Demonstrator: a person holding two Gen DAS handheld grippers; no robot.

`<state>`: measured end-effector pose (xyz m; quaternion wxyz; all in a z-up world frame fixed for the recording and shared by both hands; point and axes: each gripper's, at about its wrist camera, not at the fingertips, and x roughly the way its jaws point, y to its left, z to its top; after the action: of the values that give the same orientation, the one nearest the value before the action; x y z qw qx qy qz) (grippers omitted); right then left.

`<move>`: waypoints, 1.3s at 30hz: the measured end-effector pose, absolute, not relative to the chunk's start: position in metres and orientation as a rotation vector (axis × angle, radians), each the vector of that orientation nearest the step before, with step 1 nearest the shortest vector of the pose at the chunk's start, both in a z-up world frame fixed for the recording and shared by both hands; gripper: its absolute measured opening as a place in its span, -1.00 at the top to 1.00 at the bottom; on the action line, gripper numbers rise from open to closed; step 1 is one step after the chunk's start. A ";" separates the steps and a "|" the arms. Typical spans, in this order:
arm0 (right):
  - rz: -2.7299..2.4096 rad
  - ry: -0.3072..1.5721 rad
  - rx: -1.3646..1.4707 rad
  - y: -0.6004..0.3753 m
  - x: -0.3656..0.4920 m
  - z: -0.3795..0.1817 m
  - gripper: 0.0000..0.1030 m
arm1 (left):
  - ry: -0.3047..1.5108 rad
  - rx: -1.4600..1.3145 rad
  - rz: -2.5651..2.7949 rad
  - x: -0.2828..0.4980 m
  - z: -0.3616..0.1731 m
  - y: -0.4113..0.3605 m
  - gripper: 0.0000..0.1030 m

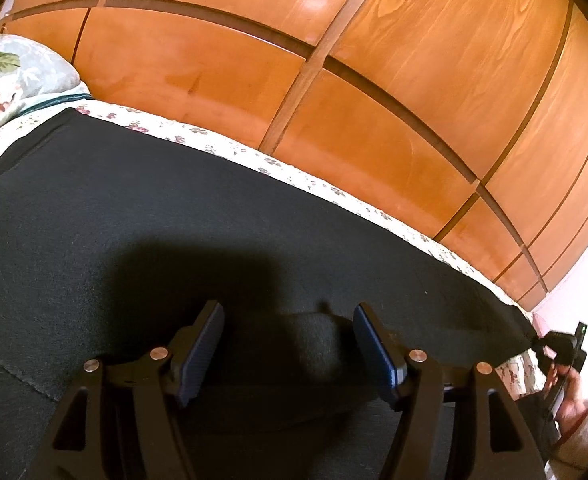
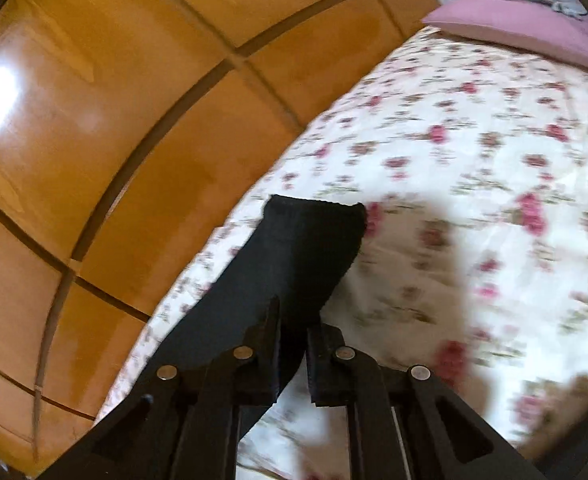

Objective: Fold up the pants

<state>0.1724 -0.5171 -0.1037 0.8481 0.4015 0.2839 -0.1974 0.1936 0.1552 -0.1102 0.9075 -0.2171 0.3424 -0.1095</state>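
Observation:
The black pants [image 1: 141, 208] lie spread on the floral bed sheet [image 1: 334, 194]. My left gripper [image 1: 287, 332] is open just above the fabric, a raised fold [image 1: 314, 344] lying between its blue pads [image 1: 201, 354]. In the right wrist view, my right gripper [image 2: 294, 336] is shut on the black pant leg [image 2: 306, 248] and holds it lifted above the sheet [image 2: 474, 160], the hem end [image 2: 318, 204] sticking out past the fingertips. The right gripper with the hand holding it also shows at the far right of the left wrist view [image 1: 562, 354].
A wooden wardrobe [image 1: 334, 80] runs along the bed's far edge, also in the right wrist view [image 2: 113, 140]. A floral pillow [image 1: 9, 76] sits at the left. A pink pillow [image 2: 526, 28] lies at the far end of the bed.

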 end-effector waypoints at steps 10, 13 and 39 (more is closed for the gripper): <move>-0.448 0.662 0.810 -0.516 0.162 -0.125 0.77 | 0.709 -0.458 -0.232 0.194 -0.109 0.155 -0.32; -0.433 0.671 0.824 -0.517 0.159 -0.123 0.62 | 0.710 -0.460 -0.232 0.193 -0.109 0.155 -0.32; -0.015 0.824 0.206 -0.247 0.176 -0.102 0.11 | 0.720 -0.499 -0.245 0.194 -0.111 0.160 -0.32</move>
<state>0.1764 -0.2467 -0.1017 0.9112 0.0998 0.3997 -0.0073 0.1943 0.1596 -0.1108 0.8984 -0.2411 0.3477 -0.1182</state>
